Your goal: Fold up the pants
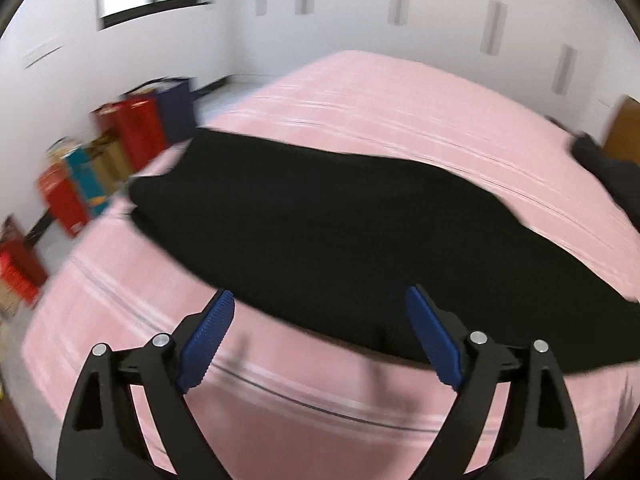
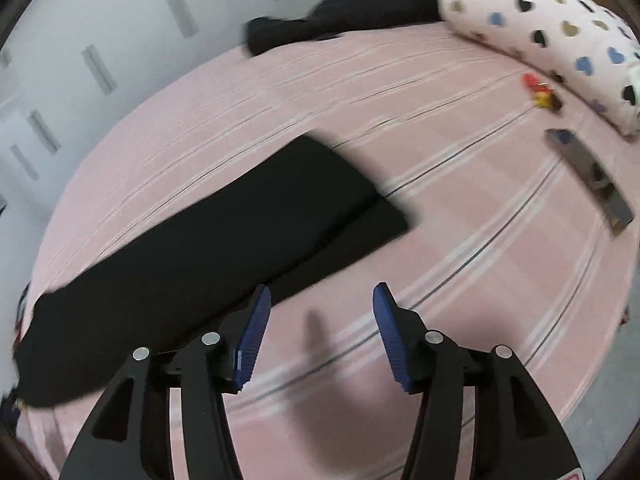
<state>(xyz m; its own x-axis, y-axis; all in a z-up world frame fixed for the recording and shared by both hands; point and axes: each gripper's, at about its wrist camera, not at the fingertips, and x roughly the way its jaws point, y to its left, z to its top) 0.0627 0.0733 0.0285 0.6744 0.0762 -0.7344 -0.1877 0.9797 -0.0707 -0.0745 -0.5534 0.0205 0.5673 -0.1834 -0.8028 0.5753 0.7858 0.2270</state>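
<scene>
Black pants (image 1: pixel 320 232) lie flat on the pink striped bed sheet (image 1: pixel 360 92), one leg folded over the other, the leg ends (image 2: pixel 352 196) slightly offset. My left gripper (image 1: pixel 318 308) is open and empty, hovering above the near edge of the pants. My right gripper (image 2: pixel 320 300) is open and empty, hovering above the sheet just right of the pants' lower edge (image 2: pixel 200 264).
A heart-patterned pillow (image 2: pixel 560 36), a dark garment pile (image 2: pixel 352 4), a small red and yellow object (image 2: pixel 540 92) and a grey flat object (image 2: pixel 588 176) lie at the head of the bed. Red and blue boxes (image 1: pixel 120 148) stand on the floor by the wall.
</scene>
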